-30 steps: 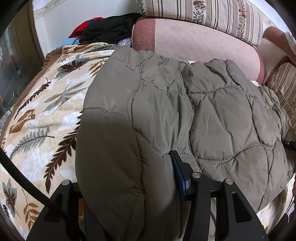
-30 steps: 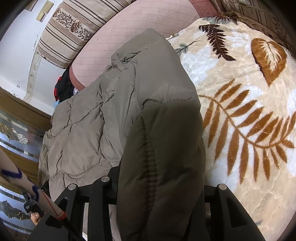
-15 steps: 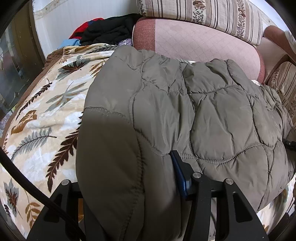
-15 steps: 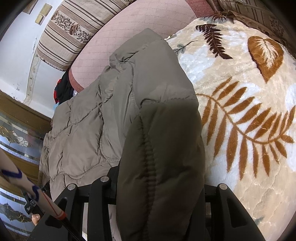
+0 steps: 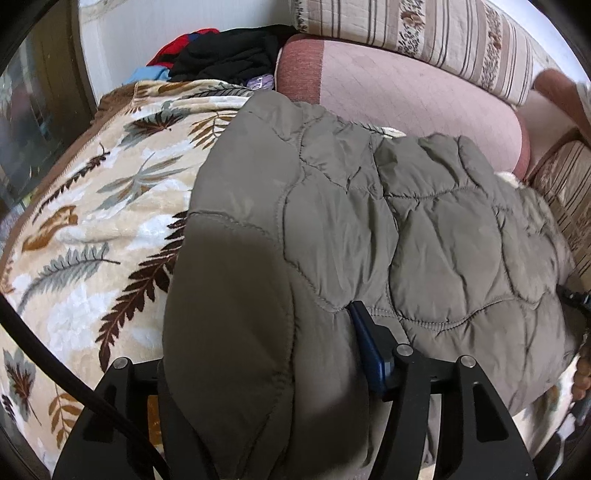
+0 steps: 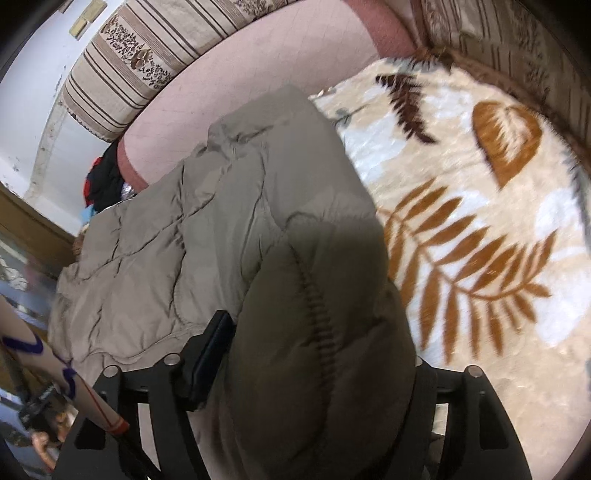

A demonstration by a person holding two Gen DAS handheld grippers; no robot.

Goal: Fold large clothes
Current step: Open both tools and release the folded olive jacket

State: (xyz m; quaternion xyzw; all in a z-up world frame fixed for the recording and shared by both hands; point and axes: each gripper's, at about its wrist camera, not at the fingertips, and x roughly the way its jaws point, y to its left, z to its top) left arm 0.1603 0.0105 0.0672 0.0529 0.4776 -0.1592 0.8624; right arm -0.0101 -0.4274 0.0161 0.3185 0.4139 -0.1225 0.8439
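Slightly shifted over the leaf-print blanket (image 5: 92, 229), the quilted olive jacket (image 5: 424, 229) is clamped by left gripper (image 5: 266, 373) and right gripper (image 6: 314, 369).

No legible text, label, brand, number or sign in either wrist view. The quilted jacket (image 5: 424, 236) carries no readable tag. The leaf-print blanket (image 6: 480, 229) and the striped cushion (image 5: 443, 40) bear pattern only. Small plaques on the wall (image 6: 85, 18) are too blurred to read.
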